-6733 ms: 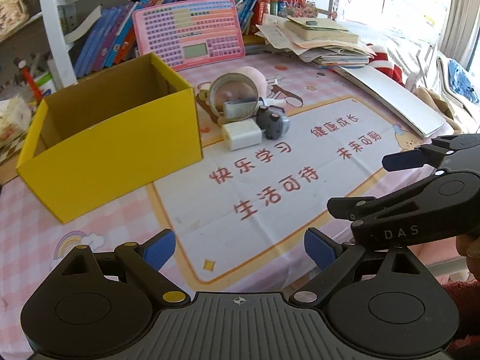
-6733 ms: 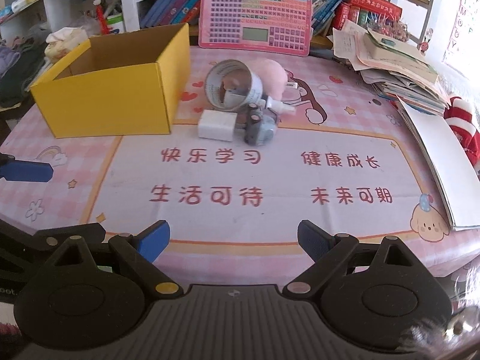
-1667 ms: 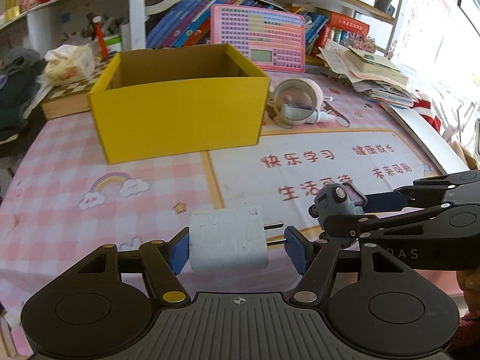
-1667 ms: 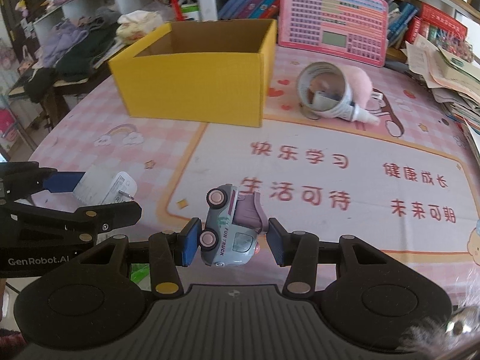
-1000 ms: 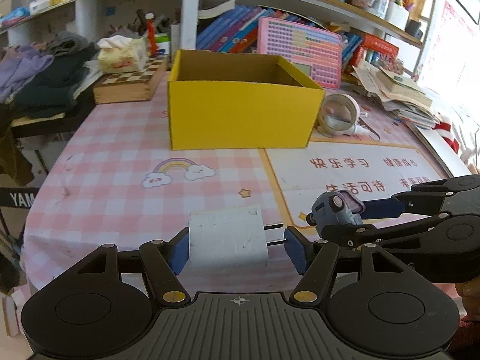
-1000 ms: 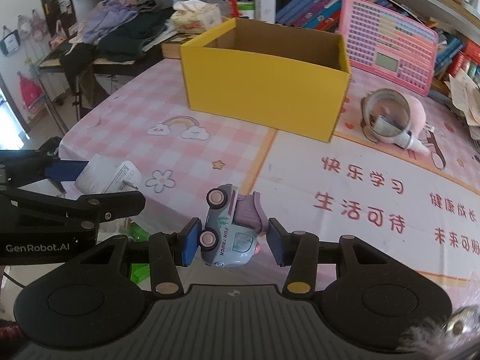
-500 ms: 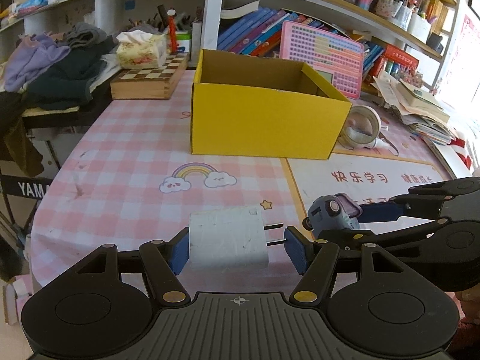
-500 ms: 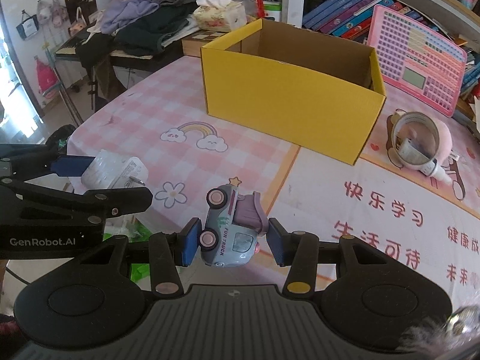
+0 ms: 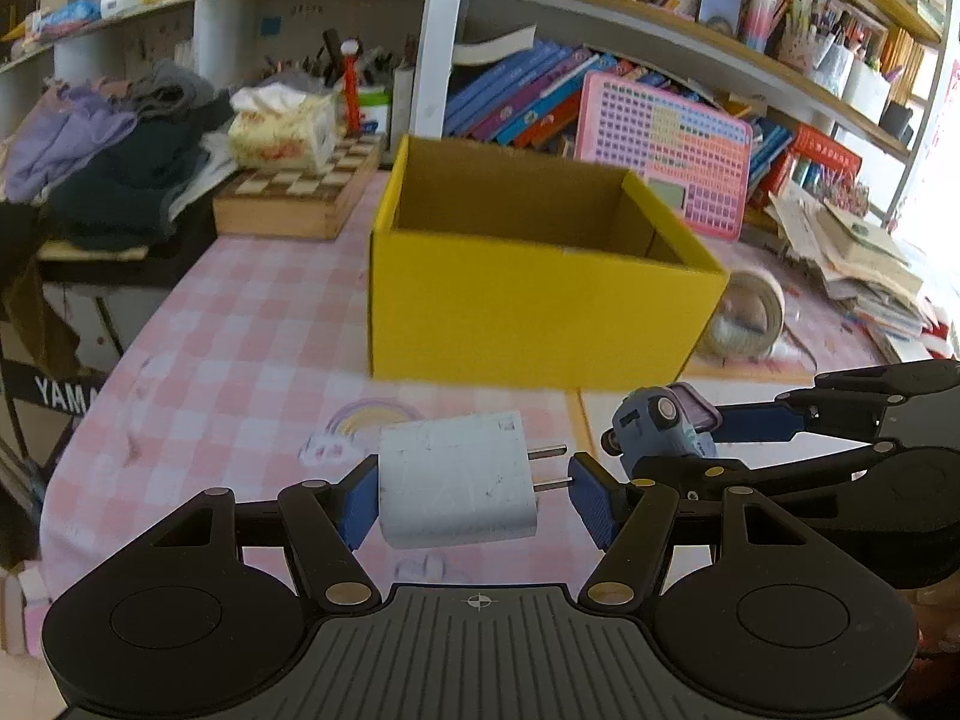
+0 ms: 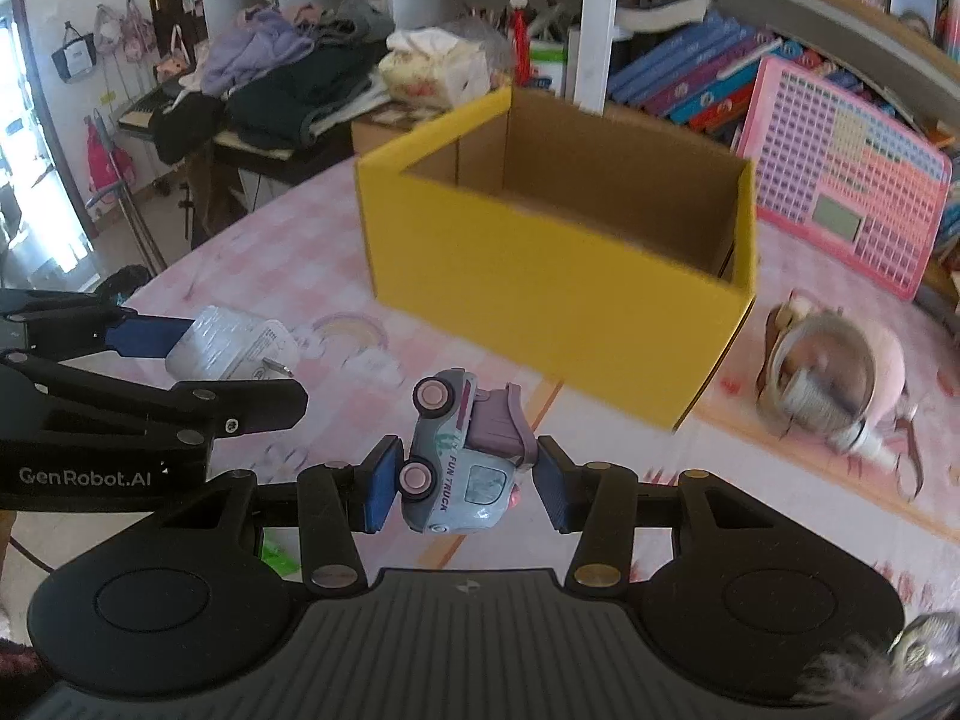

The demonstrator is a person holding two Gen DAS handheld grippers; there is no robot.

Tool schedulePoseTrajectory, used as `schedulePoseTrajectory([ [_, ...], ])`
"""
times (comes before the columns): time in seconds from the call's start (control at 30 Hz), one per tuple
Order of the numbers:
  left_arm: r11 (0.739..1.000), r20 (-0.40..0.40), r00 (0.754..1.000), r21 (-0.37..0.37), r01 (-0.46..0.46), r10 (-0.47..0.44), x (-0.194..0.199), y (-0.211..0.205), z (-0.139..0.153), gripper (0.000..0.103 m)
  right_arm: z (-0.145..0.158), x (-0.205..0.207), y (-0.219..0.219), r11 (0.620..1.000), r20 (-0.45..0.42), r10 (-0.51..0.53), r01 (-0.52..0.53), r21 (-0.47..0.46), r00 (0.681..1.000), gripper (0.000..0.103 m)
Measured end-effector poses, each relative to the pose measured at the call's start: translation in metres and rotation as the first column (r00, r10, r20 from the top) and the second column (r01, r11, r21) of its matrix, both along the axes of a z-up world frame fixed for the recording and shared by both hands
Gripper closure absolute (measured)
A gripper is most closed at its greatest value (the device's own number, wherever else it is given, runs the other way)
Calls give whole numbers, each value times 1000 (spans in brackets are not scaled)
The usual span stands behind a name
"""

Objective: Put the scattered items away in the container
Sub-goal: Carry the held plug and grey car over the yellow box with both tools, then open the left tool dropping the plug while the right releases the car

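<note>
**Two items in hand, box ahead, more left behind it**

My left gripper [image 9: 474, 495] has its jaws closed on the white charger [image 9: 457, 489], prongs pointing at the right pad. My right gripper [image 10: 462, 483] has its jaws clamped on the toy truck [image 10: 465, 462], tipped on its side with wheels to the left. Neither is in yet. Ahead of both sets of jaws stands the yellow box [image 9: 540, 306], open-topped; what I can see of its inside looks bare. Beyond its right corner, the tape roll [image 10: 822, 369] and the pink plush [image 10: 882, 360] lie together on the bench [image 9: 240, 354], waiting their turn. I judge the job under halfway. The bench wears a pink checked cloth; further off are bookshelves [image 9: 540, 96] and a pile of clothes [image 10: 282, 78].
</note>
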State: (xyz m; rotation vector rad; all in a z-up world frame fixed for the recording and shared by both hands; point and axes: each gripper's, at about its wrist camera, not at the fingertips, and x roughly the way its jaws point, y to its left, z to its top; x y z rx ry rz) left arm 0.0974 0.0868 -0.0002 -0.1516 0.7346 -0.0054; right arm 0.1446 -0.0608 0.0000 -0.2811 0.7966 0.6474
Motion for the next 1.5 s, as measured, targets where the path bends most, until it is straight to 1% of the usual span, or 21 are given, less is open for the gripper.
schedulePoseTrajectory([
  [0.17, 1000, 40, 999, 0, 10, -10, 23, -6, 14, 37, 15, 25, -10, 1000, 24, 0, -1, 29, 1000, 58],
  [0.3, 1000, 78, 997, 13, 26, -26, 43, -12, 30, 37, 35, 50, -19, 997, 52, -11, 7, 73, 999, 58],
  [0.43, 999, 114, 993, 28, 35, -38, 69, -12, 47, 37, 59, 77, -22, 994, 104, -5, -7, 110, 995, 58],
  [0.47, 999, 122, 992, 31, 35, -38, 76, -12, 51, 37, 64, 84, -22, 993, 117, 0, -13, 116, 993, 61],
  [0.57, 998, 138, 990, 52, 33, -40, 99, -12, 58, 37, 72, 108, -20, 993, 150, 9, -26, 113, 989, 61],
  [0.63, 996, 141, 989, 84, 31, -43, 118, -12, 59, 37, 72, 121, -17, 995, 165, 20, -36, 98, 986, 61],
  [0.7, 994, 122, 992, 102, 31, -43, 137, -12, 56, 37, 66, 137, -11, 996, 170, 36, -48, 69, 985, 62],
  [0.8, 995, 82, 996, 94, 32, -40, 164, -8, 49, 37, 54, 160, -1, 998, 158, 54, -59, 27, 986, 62],
  [0.93, 995, 16, 999, 85, 50, -52, 196, -5, 37, 37, 35, 189, 11, 997, 91, 82, -81, -12, 992, 62],
  [0.97, 995, -10, 998, 84, 60, -60, 206, -5, 33, 37, 27, 195, 16, 994, 78, 106, -103, -45, 991, 62],
  [1.07, 995, -86, 994, 75, 71, -65, 233, -3, 19, 37, 6, 207, 30, 970, 43, 192, -183, -157, 981, 62],
  [1.17, 994, -156, 986, 81, 71, -58, 257, -4, 4, 37, -10, 215, 39, 939, -6, 257, -252, -234, 966, 62],
  [1.27, 991, -209, 976, 105, 84, -61, 273, -10, -8, 37, -13, 222, 41, 930, -34, 272, -272, -248, 962, 61],
  [1.33, 989, -239, 969, 113, 92, -63, 281, -12, -16, 37, -13, 225, 42, 927, -35, 276, -275, -254, 961, 61],
  [1.5, 983, -281, 956, 137, 125, -83, 289, -19, -26, 36, -19, 224, 45, 936, -77, 252, -263, -233, 965, 61],
])
